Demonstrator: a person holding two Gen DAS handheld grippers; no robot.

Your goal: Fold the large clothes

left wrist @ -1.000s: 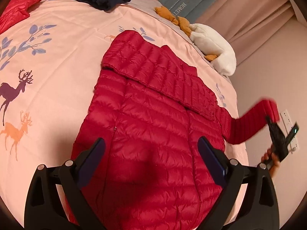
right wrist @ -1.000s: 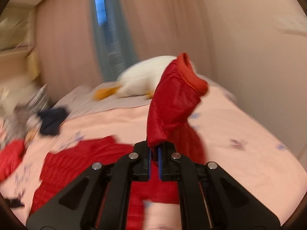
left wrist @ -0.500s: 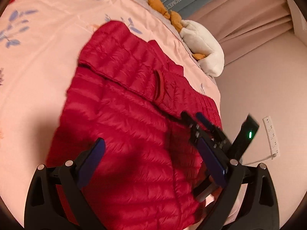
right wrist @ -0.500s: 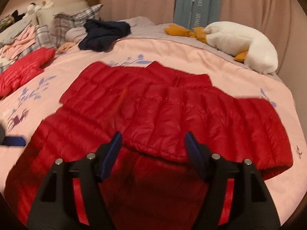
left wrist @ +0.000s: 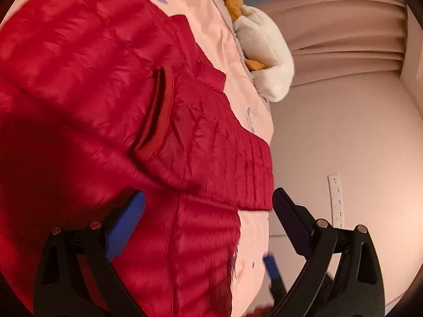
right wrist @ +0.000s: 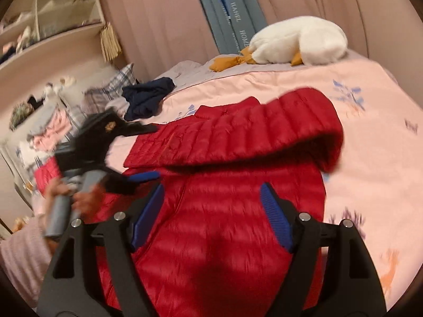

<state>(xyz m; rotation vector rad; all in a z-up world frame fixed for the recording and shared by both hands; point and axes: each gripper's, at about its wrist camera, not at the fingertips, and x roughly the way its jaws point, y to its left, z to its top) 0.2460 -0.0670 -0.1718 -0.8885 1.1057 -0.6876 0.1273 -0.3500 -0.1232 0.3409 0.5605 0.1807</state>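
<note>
Red quilted jacket (right wrist: 227,211), sleeves folded across.

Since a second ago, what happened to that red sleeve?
The right gripper let go of the sleeve; it now lies folded across the red jacket, and the jaws are opening with nothing between them. The left gripper stayed open. The plush goose has not moved.

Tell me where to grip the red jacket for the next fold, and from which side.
Probably grip the red jacket at its bottom hem, coming from the near edge of the bed. Both sleeves already lie folded across the chest, so the lower body is the free, flat part. The right gripper is opening above it, holding nothing.
</note>
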